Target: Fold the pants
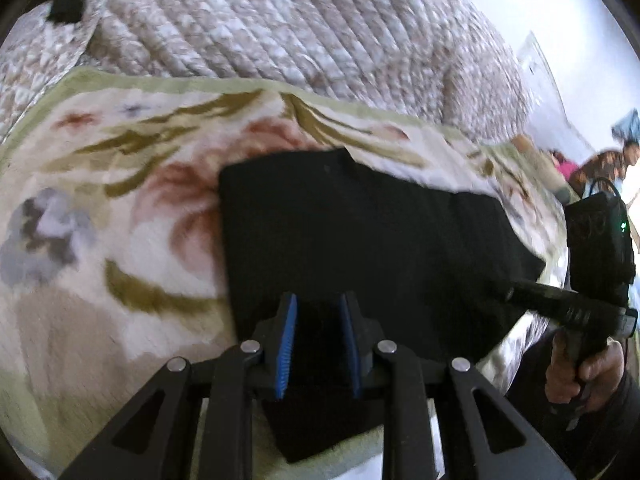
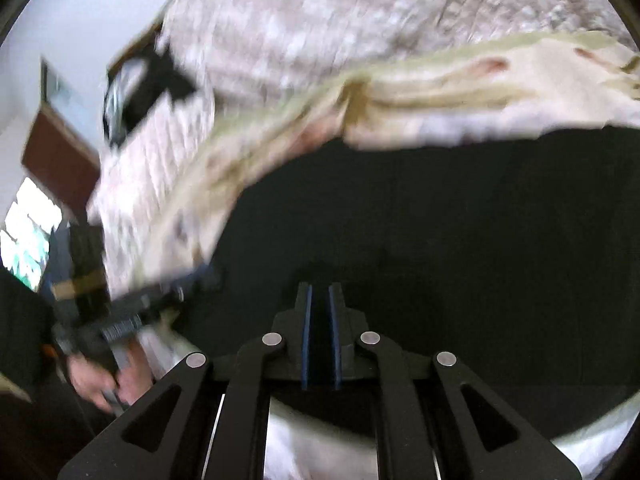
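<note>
The black pants (image 1: 360,232) lie folded on a floral blanket (image 1: 120,200) on the bed. My left gripper (image 1: 318,300) is over the near edge of the pants, its blue-padded jaws narrowly apart with black cloth between them. In the right wrist view the pants (image 2: 440,220) fill the lower middle, and my right gripper (image 2: 319,290) has its jaws close together on black cloth at the near edge. The right gripper also shows at the right of the left wrist view (image 1: 568,304), held by a hand.
A quilted beige bedspread (image 1: 300,20) covers the bed behind the blanket. A black object (image 2: 148,88) lies on the quilt at the far left. A dark wooden piece of furniture (image 2: 56,160) and a bright window (image 2: 28,232) are off the bed's left side.
</note>
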`<state>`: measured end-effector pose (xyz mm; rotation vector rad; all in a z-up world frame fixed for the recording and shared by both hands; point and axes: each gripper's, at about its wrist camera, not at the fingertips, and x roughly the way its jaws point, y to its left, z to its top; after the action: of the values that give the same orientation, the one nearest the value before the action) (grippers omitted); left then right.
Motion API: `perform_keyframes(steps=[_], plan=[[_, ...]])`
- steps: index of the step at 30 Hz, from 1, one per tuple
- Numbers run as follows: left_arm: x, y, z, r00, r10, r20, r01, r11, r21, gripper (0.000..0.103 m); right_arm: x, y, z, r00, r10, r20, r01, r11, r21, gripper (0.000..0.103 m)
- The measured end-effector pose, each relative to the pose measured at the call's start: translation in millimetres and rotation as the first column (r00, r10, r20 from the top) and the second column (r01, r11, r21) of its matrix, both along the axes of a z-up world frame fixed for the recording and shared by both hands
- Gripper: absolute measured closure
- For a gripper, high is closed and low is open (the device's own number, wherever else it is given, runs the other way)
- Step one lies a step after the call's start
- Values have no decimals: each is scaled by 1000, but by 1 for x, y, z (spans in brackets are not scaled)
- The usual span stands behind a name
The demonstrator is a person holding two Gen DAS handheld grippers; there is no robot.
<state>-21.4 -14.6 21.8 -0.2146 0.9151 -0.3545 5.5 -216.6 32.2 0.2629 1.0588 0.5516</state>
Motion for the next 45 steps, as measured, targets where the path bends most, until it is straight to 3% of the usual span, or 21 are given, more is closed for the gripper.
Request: perform_keyframes(steps=[1,3,6,10,12,14,16,19,20,27,30,35,40,45], plan=[[-4,-4,-1,1000,-6,1,6,1000,14,78,-5,1,-10,1000,15,-27,-15,999,-32,96],[-10,-8,1,1000,-11,13,10,999,44,78,-13,-8,-8,1000,-16,-21,16,1000,7,96],[-20,-8,3,1000,-17,6,16,1000,25,78,-22,-10,-2,999,-34,8,34,996,-81,96],[-27,-13,-3,1000,-11,12,10,998,56,78,-25,-12,7,998,-59,24,61,993,-101,95],[-27,-16,-2,1000,-23,8,23,998,58,71,-26,-9,16,995,-65,77,73,992,-106,93],[-27,-20,-1,999,-44,8,44,998,53,62,-25,0,20,992,-60,109,70,994,-90,76],[-25,-23,1,998,-56,6,56,996,69,62,-22,13,19,991,-45,124,56,994,-90,70],[-19,-19,6,999,-42,-14,42,998,35,62,-15,26,2,996,-28,85,41,987,-155,70],[-16,-17,8,999,-33,-17,33,999,28,62,-16,24,-2,996,-35,84,49,985,-167,76],[25,-5,26,1000,25,10,-26,996,80,62,0,10,15,986,-94,135,115,981,-157,76],[51,-1,18,998,55,-6,-54,993,106,62,24,25,20,985,-45,167,73,983,-167,76],[66,-7,1,997,74,-36,-70,992,105,62,56,31,-9,994,-42,103,65,970,-233,79],[73,-6,8,996,81,-32,-78,992,97,62,60,17,3,987,-92,133,118,972,-205,79],[89,-1,11,994,109,-29,-106,991,83,62,82,34,6,990,-42,136,72,972,-223,79]])
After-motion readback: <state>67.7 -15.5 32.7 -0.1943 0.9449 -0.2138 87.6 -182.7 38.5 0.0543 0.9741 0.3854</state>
